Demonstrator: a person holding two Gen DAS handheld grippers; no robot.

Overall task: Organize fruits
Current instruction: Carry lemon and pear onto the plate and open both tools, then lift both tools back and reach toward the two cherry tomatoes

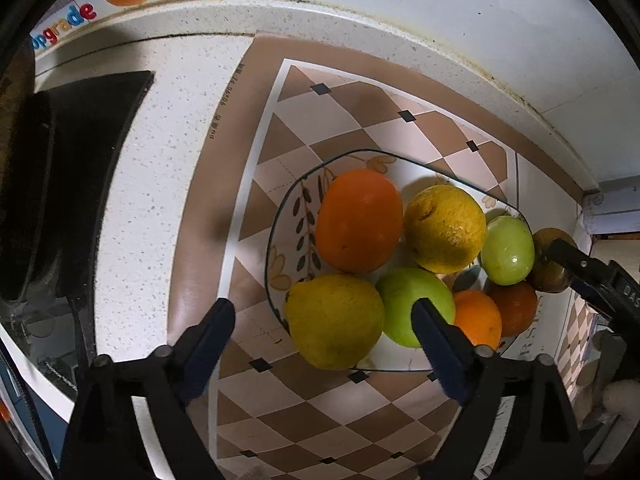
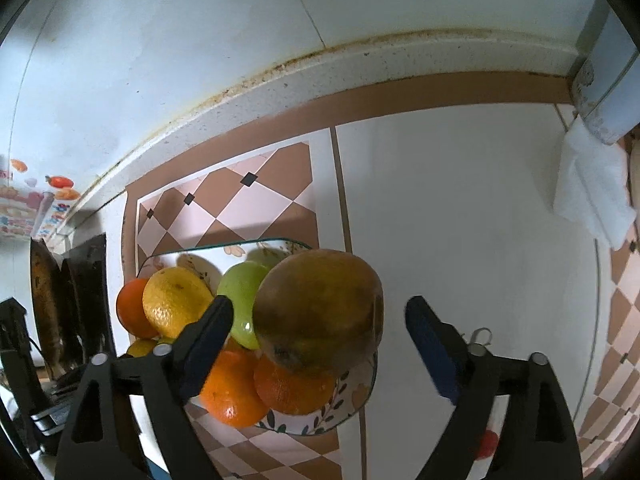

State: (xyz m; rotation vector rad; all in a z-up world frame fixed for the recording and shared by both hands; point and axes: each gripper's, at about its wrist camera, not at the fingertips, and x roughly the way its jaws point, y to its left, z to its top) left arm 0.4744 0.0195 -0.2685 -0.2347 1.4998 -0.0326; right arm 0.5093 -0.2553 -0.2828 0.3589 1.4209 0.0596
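A glass plate (image 1: 280,216) with a leaf pattern holds several fruits: a large orange (image 1: 358,220), a yellow citrus (image 1: 444,228), a yellow pear-like fruit (image 1: 334,320), two green apples (image 1: 412,304) (image 1: 507,250), and small oranges (image 1: 478,318). My left gripper (image 1: 324,320) is open above the plate's near edge, empty. A brown-green fruit (image 2: 320,312) rests on the pile at the plate's right edge. My right gripper (image 2: 320,320) is open with its jaws apart around that fruit, not clamping it. The right gripper's finger (image 1: 568,256) touches this fruit (image 1: 548,264) in the left wrist view.
The plate (image 2: 352,400) sits on a brown-and-white checkered mat (image 1: 320,128) on a speckled counter (image 1: 160,160). A black stove and pan (image 1: 48,184) stand at the left. The tiled wall (image 1: 440,0) runs behind. A folded white cloth (image 2: 592,192) lies at the right.
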